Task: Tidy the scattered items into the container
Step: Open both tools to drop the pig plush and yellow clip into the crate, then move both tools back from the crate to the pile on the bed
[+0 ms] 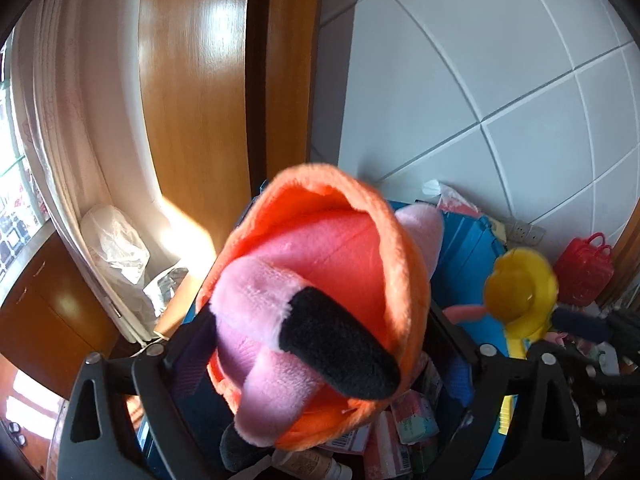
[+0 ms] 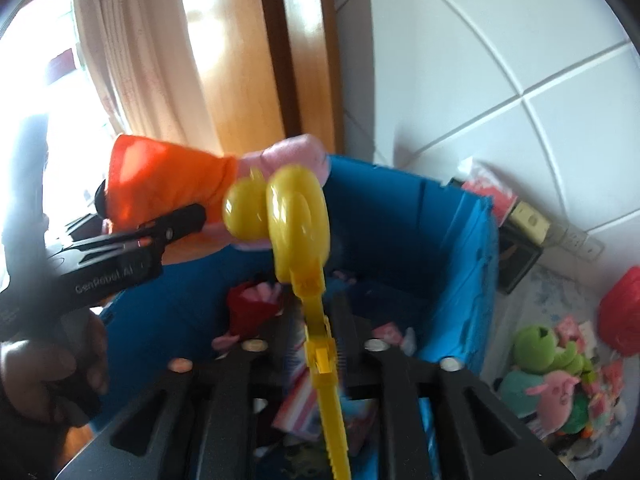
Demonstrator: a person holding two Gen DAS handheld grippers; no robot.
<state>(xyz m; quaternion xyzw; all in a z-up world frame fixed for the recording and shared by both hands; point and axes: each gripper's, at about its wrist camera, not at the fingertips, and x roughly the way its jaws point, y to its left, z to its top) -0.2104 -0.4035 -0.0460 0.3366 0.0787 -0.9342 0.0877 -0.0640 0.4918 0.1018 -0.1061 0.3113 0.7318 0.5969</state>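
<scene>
My left gripper (image 1: 320, 356) is shut on a pink plush toy in an orange dress (image 1: 320, 272) and holds it above the blue bin (image 1: 468, 248). My right gripper (image 2: 312, 344) is shut on the long handle of a yellow plastic toy (image 2: 298, 216), held upright over the blue bin (image 2: 400, 220). The yellow toy also shows in the left wrist view (image 1: 520, 284), and the plush in the right wrist view (image 2: 168, 176). The bin holds several small toys and packets.
A white tiled wall (image 1: 500, 80) is behind the bin; a wooden door frame (image 1: 192, 100) and curtain (image 1: 72, 120) are to the left. More plush toys (image 2: 552, 376) and a red toy basket (image 1: 584, 268) lie on the floor to the right.
</scene>
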